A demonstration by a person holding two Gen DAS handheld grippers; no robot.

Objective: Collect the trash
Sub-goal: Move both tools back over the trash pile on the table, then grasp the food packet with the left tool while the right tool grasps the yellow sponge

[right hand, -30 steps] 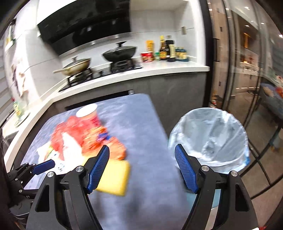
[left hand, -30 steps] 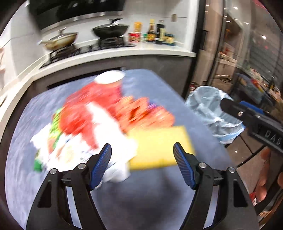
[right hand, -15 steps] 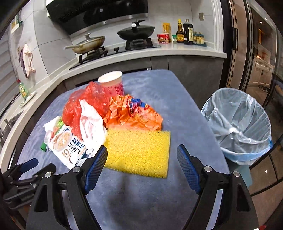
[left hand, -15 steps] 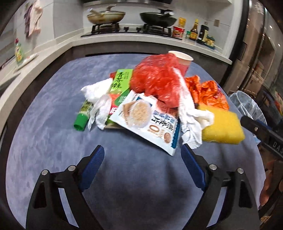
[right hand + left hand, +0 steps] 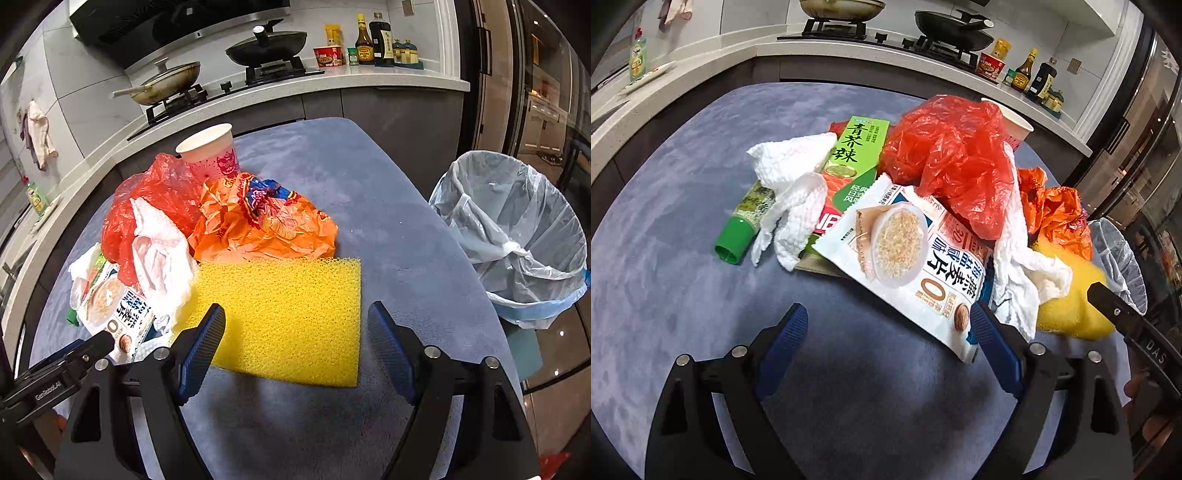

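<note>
The blue-grey cloth-covered bench (image 5: 369, 206) before you carries one heap of trash: one flat yellow foam sponge (image 5: 288, 314), one crumpled orange printed snack wrapper (image 5: 258, 225), one crumpled red plastic bag (image 5: 953, 158), one pink-and-white paper cup (image 5: 210, 155) standing upright behind the heap, one white oat-flake pouch with blue lettering (image 5: 905, 254), one green cardboard wasabi box (image 5: 857, 158), one green-capped wasabi tube (image 5: 746, 221), and two wads of white paper towel, one (image 5: 794, 177) draped over the tube and box, the other (image 5: 1019, 258) lying between the red bag and the sponge. One waste bin lined with a pale blue plastic bag (image 5: 517, 236) stands on the floor just beyond the bench's right edge, its mouth open. Your left gripper (image 5: 886, 343) has its jaws spread wide and holds nothing; it hangs over bare cloth in front of the heap, and the pouch's near corner lies just beside its right finger, whether touching cannot be told. Your right gripper (image 5: 295, 339) is moderately open with its jaws closing; the sponge's near edge lies between the two blue pads (image 5: 203, 343), neither of which presses on it. In the left-wrist view the right gripper's black body crosses in front of the sponge at the right edge.
</note>
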